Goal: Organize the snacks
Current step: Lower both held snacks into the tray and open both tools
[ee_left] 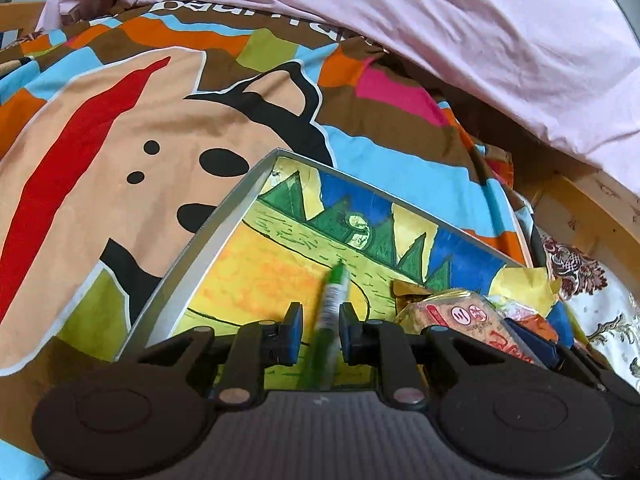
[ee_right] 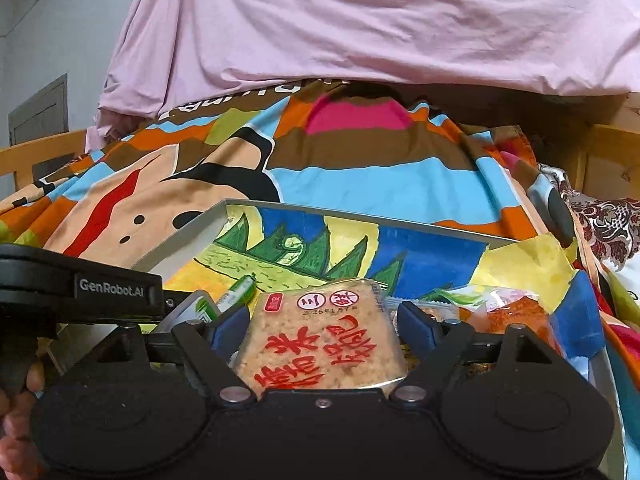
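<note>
The left gripper (ee_left: 320, 330) has its jaws closed on a green stick pack (ee_left: 334, 300) over the painted tray (ee_left: 208, 240); the right gripper (ee_right: 318, 330) clamps the rice cracker packet (ee_right: 320, 344); I'd lower each flat into bare tray space before releasing.

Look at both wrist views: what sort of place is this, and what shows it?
Probably a bedroom, with the work done on a bed. A colourful cartoon-print bedcover lies spread out, a pink sheet is heaped behind it, and a wooden bed frame runs along the edge.
</note>
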